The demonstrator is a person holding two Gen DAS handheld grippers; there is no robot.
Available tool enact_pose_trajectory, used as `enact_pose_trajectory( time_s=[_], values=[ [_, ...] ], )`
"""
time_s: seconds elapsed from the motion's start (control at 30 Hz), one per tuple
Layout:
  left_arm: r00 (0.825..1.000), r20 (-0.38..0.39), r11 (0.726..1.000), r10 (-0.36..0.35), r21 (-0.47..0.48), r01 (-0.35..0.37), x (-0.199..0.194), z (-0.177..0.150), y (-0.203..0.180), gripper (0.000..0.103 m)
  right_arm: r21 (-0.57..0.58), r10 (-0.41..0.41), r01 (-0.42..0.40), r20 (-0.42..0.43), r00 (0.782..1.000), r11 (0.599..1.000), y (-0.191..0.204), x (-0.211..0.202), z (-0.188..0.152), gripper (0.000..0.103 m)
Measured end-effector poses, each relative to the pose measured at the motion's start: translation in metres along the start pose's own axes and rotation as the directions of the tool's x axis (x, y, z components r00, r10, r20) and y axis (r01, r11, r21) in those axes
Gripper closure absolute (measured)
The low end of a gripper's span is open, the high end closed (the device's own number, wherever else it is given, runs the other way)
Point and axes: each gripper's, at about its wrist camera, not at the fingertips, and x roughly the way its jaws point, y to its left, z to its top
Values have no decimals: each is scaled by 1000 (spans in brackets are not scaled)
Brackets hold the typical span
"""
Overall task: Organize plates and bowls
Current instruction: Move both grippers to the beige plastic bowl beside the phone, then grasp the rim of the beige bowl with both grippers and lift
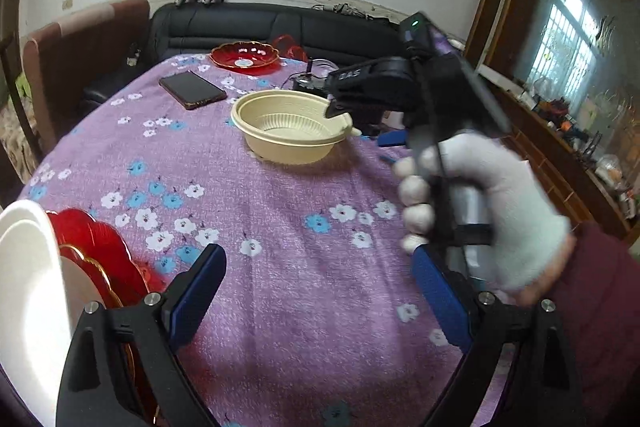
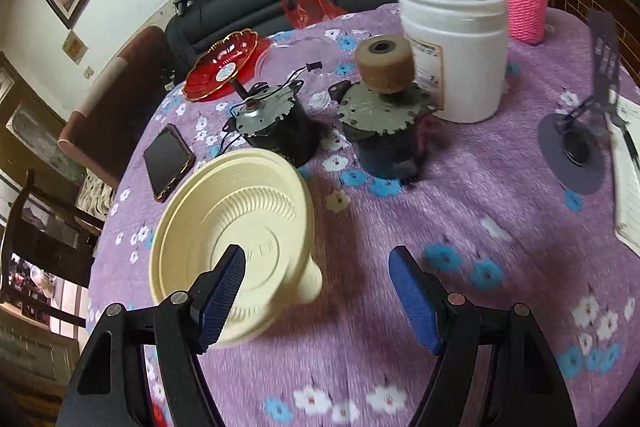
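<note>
Tongs, both sets: left tongs (image 1: 316, 291) are spread wide with nothing between the blue pads, hanging over bare cloth near the front of the tabletop (image 1: 280, 227). Right tongs (image 2: 318, 287) are also spread; one pad overlaps the cream bowl (image 2: 236, 239) in the right wrist view, the other stands well clear of it, so no grip is made. Whether that pad touches the bowl cannot be told.

Progress, as judged: partly done. A stack sits at the near left edge in the left wrist view, a white plate (image 1: 28, 287) over a red plate (image 1: 96, 247) with gold scalloped rim. Still loose: the cream bowl, mid-tabletop, and a red dish (image 1: 245, 57) at the far edge near the sofa (image 1: 260, 27).

Cream bowl: looks like thin moulded plastic, ribbed inner wall, flat rim with a small tab on one side, empty. From the left wrist view it appears to rest upright on the cloth; in the right wrist view it appears tipped, possibly only lens distortion.

Non-task clutter: phone (image 2: 168, 163), two motors (image 2: 276, 131), white tub (image 2: 456, 51).
</note>
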Motion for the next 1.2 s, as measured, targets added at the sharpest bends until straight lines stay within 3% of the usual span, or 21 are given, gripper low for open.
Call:
enact_pose_trajectory(
  time_s=[0.1, 0.2, 0.33, 0.53, 0.63, 0.87, 1.0, 1.07, 1.2],
  values=[
    [998, 8, 997, -68, -20, 68, -18, 12, 1, 9, -3, 14, -14, -4, 1000, 1000, 2, 4, 1, 24],
    [998, 14, 998, -62, 28, 62, -37, 40, -1, 9, -4, 26, -26, 6, 1000, 1000, 1, 0, 1, 24],
    [997, 76, 997, 0, 72, -6, -66, 92, 10, 9, -17, 29, -29, 17, 999, 999, 1, -12, 3, 24],
    [986, 104, 989, 133, 49, -139, -82, 165, 38, 9, 16, 77, -79, 92, 993, 997, -8, -38, 5, 24],
    [982, 84, 985, 168, 15, -170, -66, 184, 52, 9, 45, 104, -110, 128, 986, 993, -11, -41, 1, 24],
    [974, -86, 977, 212, -8, -213, 12, 204, 68, 9, 135, 194, -223, 200, 960, 965, -16, -30, -14, 24],
    [953, -130, 962, 274, 50, -270, 60, 200, 62, 9, 178, 254, -292, 209, 944, 940, -22, -11, -27, 24],
    [945, -169, 960, 279, 68, -272, 83, 196, 60, 9, 202, 261, -287, 147, 954, 936, -24, 3, -27, 24],
    [930, -236, 958, 282, 18, -286, 124, 190, 65, 9, 204, 321, -347, 151, 935, 916, -29, 3, -21, 24]
  ],
)
